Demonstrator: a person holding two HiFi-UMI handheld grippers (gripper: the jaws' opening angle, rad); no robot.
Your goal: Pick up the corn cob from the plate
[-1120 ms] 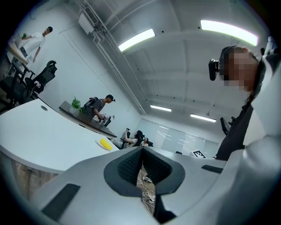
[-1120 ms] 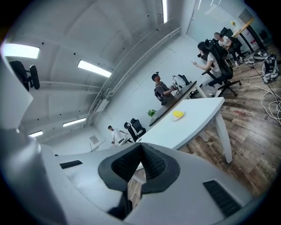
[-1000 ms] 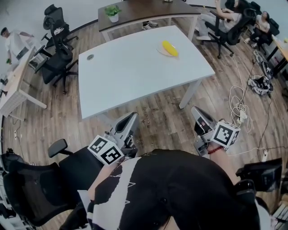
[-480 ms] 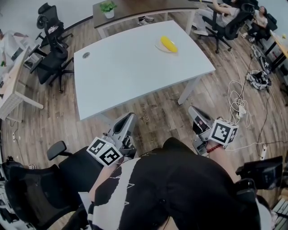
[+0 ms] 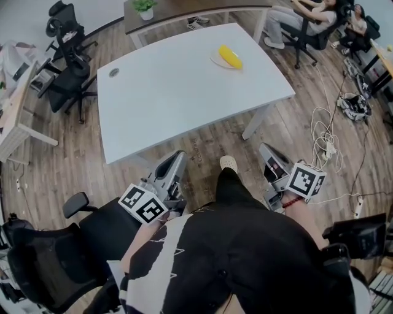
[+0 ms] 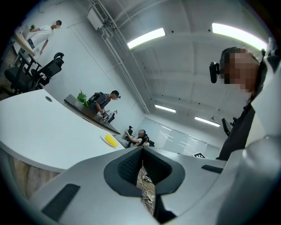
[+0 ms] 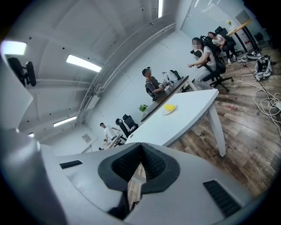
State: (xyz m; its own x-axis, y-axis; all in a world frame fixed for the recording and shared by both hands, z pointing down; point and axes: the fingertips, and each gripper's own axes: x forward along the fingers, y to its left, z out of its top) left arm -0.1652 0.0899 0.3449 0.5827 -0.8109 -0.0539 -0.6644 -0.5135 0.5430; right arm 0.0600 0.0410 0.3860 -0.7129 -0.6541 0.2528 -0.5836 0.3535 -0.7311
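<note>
both tools clenched, empty: left gripper [image 5: 177, 160] and right gripper [image 5: 268, 152] low by my waist, short of the table [image 5: 178, 98]. corn [image 5: 231, 57] lies on its plate [image 5: 216, 61] near the far edge, untouched. approach, grasp, lift all remain, i judge.

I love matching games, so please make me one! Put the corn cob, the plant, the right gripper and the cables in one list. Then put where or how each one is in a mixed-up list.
Things:
1. corn cob
2. potted plant
3. right gripper
4. cables

Places or states:
A. on the wooden floor
B. shut, with nothing in it
C. on the plate on the white table
D. on the dark desk

Pairs: 1-C, 2-D, 3-B, 4-A.
</note>
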